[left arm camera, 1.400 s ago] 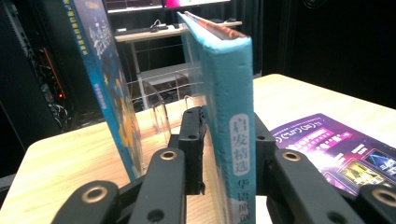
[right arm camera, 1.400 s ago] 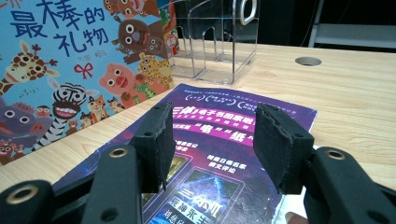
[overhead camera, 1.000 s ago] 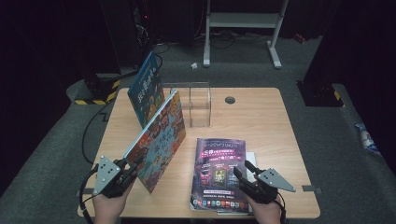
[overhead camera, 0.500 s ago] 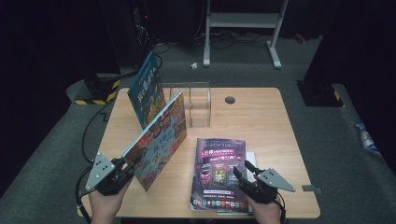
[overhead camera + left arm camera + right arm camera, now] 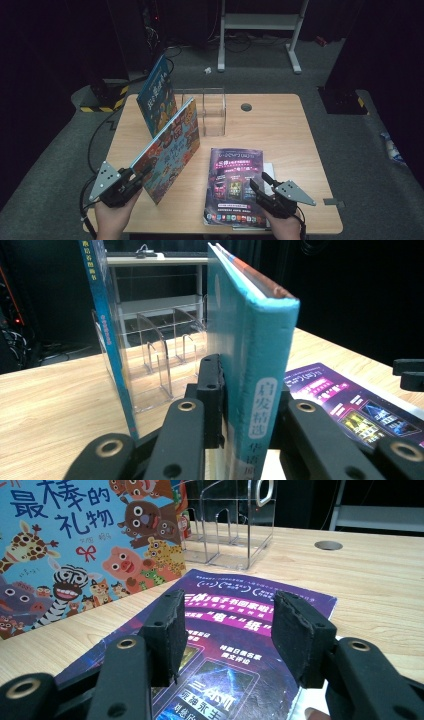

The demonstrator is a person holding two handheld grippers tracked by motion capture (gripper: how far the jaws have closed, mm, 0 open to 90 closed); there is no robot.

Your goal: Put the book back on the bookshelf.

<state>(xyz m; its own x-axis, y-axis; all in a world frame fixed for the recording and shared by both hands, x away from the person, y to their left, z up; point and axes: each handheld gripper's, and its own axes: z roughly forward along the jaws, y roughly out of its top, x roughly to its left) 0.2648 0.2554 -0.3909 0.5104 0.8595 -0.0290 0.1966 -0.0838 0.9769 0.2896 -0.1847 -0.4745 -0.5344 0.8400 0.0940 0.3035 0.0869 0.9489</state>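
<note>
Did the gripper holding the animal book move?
Yes. The left gripper slid toward the table's near-left corner, then eased back a little, jaws clamped on the animal book.

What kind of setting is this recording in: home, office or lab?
Most likely a lab or recording studio: a lone wooden table on grey carpet, dark curtained surroundings, cables and an equipment rack behind it, plus black-and-yellow hazard tape on the floor.

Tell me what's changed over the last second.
The left gripper, shut on the animal book, slid left and tipped it more upright. The right gripper stayed open over the purple magazine; the blue book and clear rack didn't move.
</note>
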